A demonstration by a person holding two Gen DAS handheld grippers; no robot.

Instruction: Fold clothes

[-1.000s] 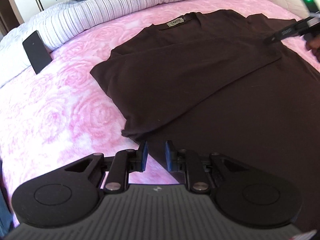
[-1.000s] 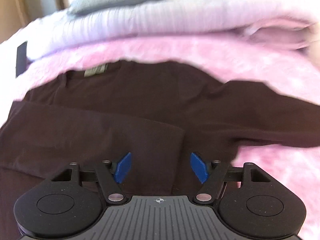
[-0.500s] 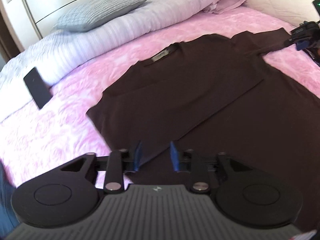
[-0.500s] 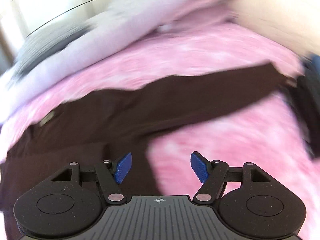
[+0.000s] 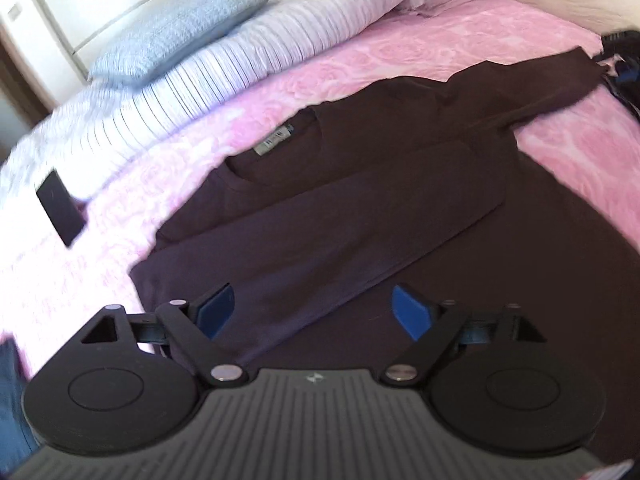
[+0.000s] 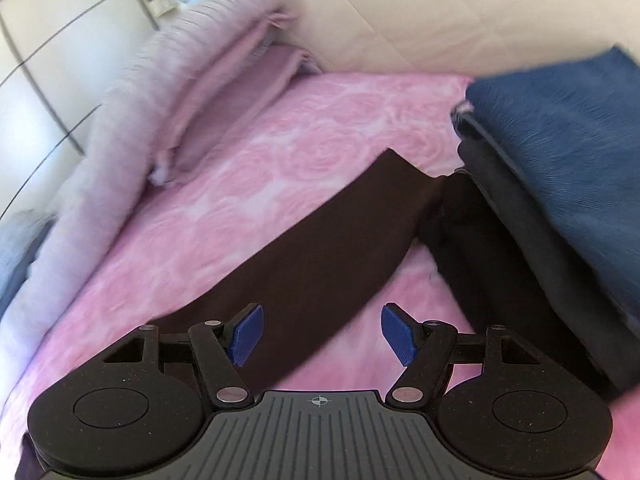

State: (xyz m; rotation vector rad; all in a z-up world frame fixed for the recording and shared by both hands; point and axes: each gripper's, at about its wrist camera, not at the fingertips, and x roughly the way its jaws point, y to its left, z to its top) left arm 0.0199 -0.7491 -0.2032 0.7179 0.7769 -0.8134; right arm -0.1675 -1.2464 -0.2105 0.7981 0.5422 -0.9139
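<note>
Lower hem of the dark sweater (image 5: 360, 216) hidden behind the left claw (image 5: 312, 312) body and cut off at the frame's right edge. Print on the neck label (image 5: 276, 142) too small to read. Striped bedding (image 5: 168, 92) smeared by motion blur. Far sleeve (image 6: 320, 264) end lost under the folded dark garment (image 6: 520, 248); blue denim stack (image 6: 568, 140) blurred and cropped at right.

**Pink bed in a bright room**

A bed (image 5: 460, 56) with a pink rose-patterned cover filled the room. Striped pillows (image 5: 304, 20) lay at its head, white drawer fronts (image 6: 52, 40) behind them, a cream wall (image 6: 440, 12) alongside. Daylight was soft.
</note>
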